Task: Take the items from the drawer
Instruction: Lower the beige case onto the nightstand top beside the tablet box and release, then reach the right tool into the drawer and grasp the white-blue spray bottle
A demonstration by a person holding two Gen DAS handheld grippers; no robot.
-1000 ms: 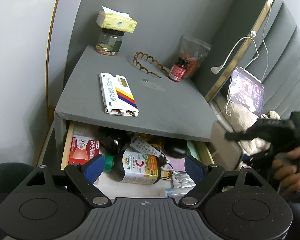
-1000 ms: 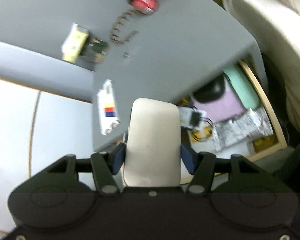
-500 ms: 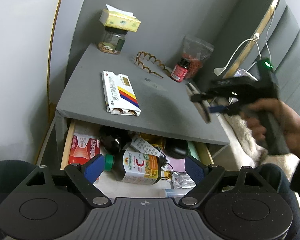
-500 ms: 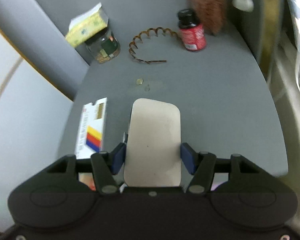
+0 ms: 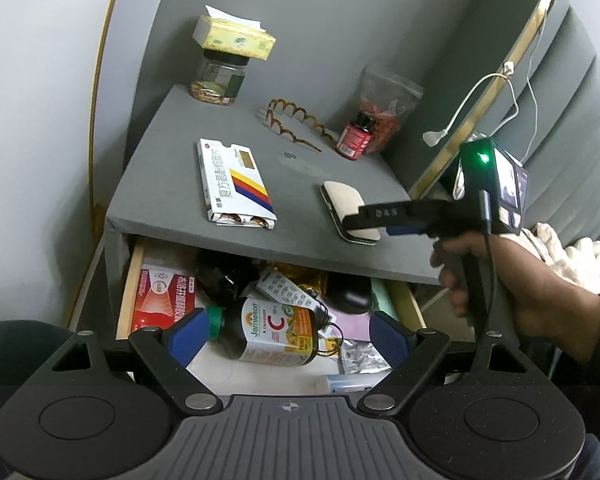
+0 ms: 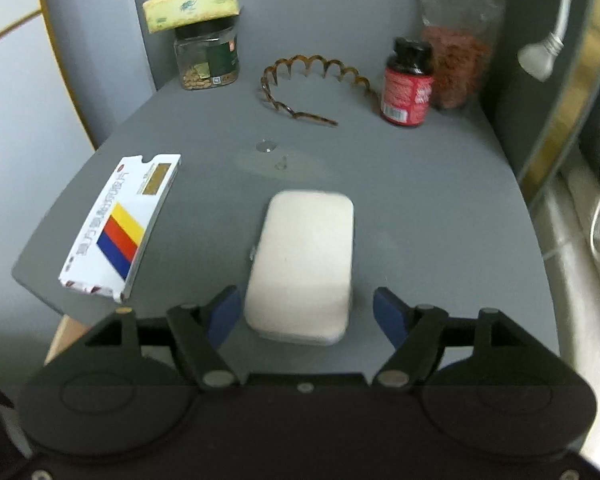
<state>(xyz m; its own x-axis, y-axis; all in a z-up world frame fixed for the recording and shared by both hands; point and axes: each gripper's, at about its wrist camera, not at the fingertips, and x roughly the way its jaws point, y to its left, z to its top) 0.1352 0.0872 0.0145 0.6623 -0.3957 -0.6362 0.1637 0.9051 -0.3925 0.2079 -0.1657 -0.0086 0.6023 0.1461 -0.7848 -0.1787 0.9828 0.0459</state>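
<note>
While the white case (image 6: 304, 264) lies flat on the gray tabletop (image 6: 440, 208), the right claw (image 6: 306, 316) stands spread around its near end, fingers clear of its sides. Over the open drawer (image 5: 129, 280), the left claw (image 5: 286, 334) hangs wide and empty above a vitamin bottle (image 5: 274, 330).

Beige flat case (image 6: 306, 268) lying flat on nightstand top (image 6: 440, 216); drawer (image 5: 136, 276) open.

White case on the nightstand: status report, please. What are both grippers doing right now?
Right gripper open, white case lying released on nightstand top. Left gripper open, empty, above the open drawer. Nothing blocking.
</note>
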